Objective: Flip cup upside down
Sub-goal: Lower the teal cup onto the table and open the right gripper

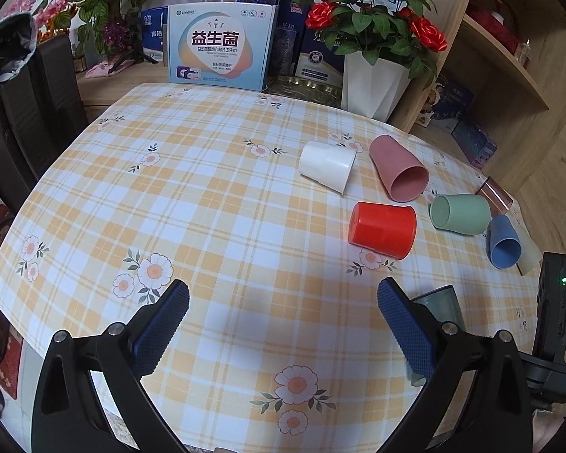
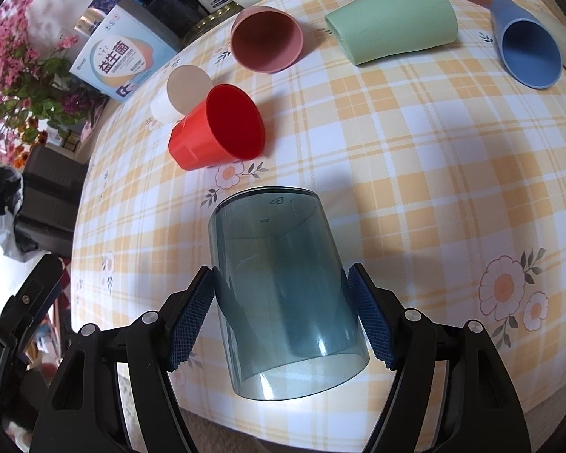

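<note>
The left tongs (image 1: 283,311) hover spread wide and empty over the yellow-checked, flower-printed worktop (image 1: 207,196), while the right tongs (image 2: 281,311) clamp the translucent blue-grey plastic cup (image 2: 283,294) by its sides, base pointing away, just above the cloth; beyond it lie a red plastic cup (image 2: 219,128), a pink cup (image 2: 266,39), a green cup (image 2: 396,19) and a blue cup (image 2: 526,43) on their sides

From my feed I see a round table (image 1: 222,204) under a yellow plaid floral cloth, a dark chair (image 1: 30,113) on its left, wooden shelving (image 1: 509,60) behind right, in soft daylight.
</note>
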Tool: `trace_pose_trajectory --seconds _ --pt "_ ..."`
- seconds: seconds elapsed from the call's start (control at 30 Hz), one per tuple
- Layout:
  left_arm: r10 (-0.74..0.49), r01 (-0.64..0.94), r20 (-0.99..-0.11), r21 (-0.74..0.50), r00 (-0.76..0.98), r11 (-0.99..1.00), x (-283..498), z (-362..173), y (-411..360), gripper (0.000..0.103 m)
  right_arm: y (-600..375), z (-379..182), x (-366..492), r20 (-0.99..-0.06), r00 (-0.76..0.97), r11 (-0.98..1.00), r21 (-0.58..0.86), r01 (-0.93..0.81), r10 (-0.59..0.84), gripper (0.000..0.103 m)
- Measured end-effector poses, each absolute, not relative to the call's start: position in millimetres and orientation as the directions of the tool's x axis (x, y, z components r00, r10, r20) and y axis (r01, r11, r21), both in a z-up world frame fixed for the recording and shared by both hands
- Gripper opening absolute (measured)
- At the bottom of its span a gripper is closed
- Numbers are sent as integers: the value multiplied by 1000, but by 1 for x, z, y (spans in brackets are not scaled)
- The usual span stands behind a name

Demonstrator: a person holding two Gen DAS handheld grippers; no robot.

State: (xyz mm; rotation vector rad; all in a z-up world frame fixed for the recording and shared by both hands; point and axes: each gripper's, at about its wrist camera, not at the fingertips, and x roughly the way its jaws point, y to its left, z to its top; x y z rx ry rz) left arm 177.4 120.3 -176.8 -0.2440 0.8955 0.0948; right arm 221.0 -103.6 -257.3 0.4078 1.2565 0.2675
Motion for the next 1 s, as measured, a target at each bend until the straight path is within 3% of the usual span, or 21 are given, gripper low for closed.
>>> trace_pose_trajectory --seconds 0.3,0.47,0.77,1.0 --pt "-26 -172 -776 -172 630 970 174 -168 114 98 -112 -256 216 -843 286 878 478 9 456 72" --pt "-31 -158 -770 -169 637 973 171 -160 107 98 -118 -244 213 -827 329 878 479 -13 456 86" --pt "-53 -133 -764 -180 643 975 168 -147 95 98 -143 -211 205 -802 465 916 398 -52 375 86" --pt "-177 -67 -794 -263 581 962 178 -156 69 98 -186 -182 192 -751 564 932 346 -108 344 86"
